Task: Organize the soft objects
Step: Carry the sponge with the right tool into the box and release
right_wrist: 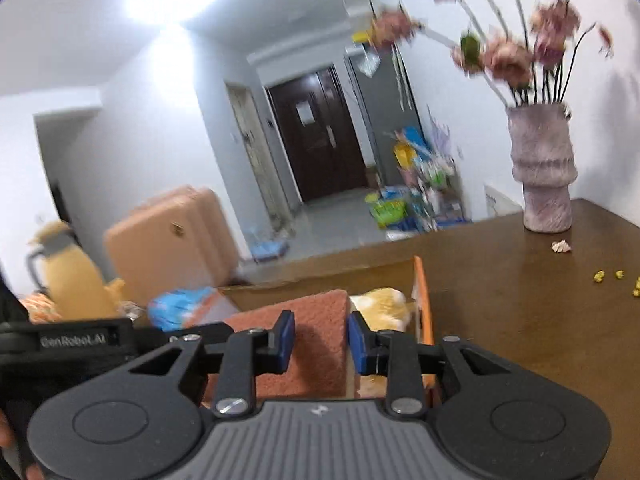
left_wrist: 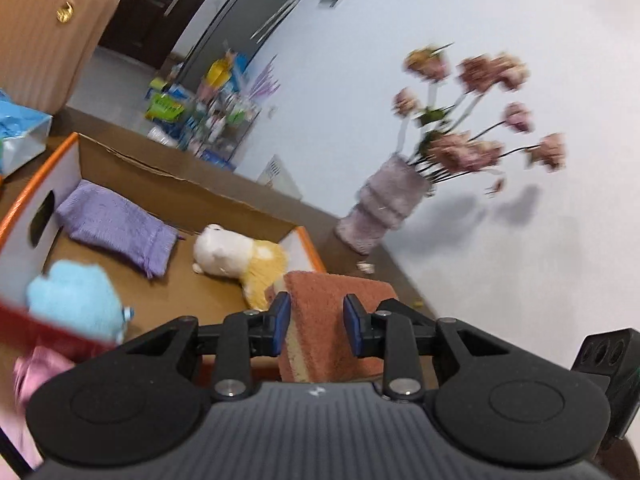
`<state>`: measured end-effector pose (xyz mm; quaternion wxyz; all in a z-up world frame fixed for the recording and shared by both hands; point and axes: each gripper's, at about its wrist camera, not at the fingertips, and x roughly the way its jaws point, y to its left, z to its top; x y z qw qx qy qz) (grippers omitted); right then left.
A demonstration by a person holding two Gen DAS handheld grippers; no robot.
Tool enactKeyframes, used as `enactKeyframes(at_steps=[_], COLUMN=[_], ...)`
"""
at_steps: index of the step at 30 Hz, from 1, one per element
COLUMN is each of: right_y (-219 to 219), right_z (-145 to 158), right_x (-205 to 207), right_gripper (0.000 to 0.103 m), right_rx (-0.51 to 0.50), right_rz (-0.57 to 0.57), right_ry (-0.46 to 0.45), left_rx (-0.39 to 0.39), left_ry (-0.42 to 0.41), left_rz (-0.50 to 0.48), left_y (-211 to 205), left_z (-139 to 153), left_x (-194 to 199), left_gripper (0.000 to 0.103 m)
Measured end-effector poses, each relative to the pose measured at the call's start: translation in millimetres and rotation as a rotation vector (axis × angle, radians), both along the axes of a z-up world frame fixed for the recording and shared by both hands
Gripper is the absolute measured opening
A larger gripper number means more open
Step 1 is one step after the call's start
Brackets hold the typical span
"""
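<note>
1. Terracotta folded towel [left_wrist: 340, 320], pinched between the blue pads of the left tongs [left_wrist: 316, 322] and likewise between those of the right tongs [right_wrist: 320, 338]; both pairs narrowed onto the fabric, one on each side of the same towel.
2. Held up at the near edge of the cardboard box [left_wrist: 160, 176], over its orange-trimmed rim, not resting on the box floor.
3. Inside the box: purple knitted cloth [left_wrist: 116, 228] lying flat toward the far left wall; white-and-yellow plush toy [left_wrist: 236, 258] just beyond the towel, partly hidden by it; blue plush [left_wrist: 76, 300] at the near left corner, blurred.
4. Pink soft item [left_wrist: 36, 372] at the lower left, outside the box, too blurred to identify.
5. Brown tabletop [right_wrist: 520, 300] carrying the box, with a textured lilac vase [right_wrist: 540, 168] of pink flowers [right_wrist: 508, 60] well apart to the right, near the white wall.
6. Small yellow crumbs [right_wrist: 608, 276] and a pale scrap [right_wrist: 561, 246] on the tabletop near the vase.
7. Peach suitcase [right_wrist: 172, 240] standing beyond the box on the left.
</note>
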<state>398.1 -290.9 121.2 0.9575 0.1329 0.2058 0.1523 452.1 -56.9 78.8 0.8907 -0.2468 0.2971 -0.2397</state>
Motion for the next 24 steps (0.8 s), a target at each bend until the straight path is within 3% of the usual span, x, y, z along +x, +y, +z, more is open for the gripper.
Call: enactKeyframes(at_steps=[6,9,12,16,24], right_y=[-5,-3,3,0,-9], right_z=[-33,-46,-47,-36,11], right_x=[61,72,65,57,9], right_gripper=[0.029,0.031,0.036,0.039,0.041], right_rx=[-0.024,-0.048,-0.091,-0.094,-0.094], right_rz=[-0.024,-0.042,-0.047,-0.049,-0.055], right_ry=[0.137,0.198,0.185,0.156,0.053], left_rx=[0.059,0.079,0.095,0.129,0.191], left_ry=[0.112,0.151,0.151,0.125,-0.028], left_rz=[-0.021,-0.034,-0.048,-0.049,0.015], left_y=[-14,-20,-26,-29,-2], left_z=[-43,-58,-64,-54,9], left_x=[53,62,61,51,-8], left_gripper=[0.029,0.03,0.03,0.031,0.043])
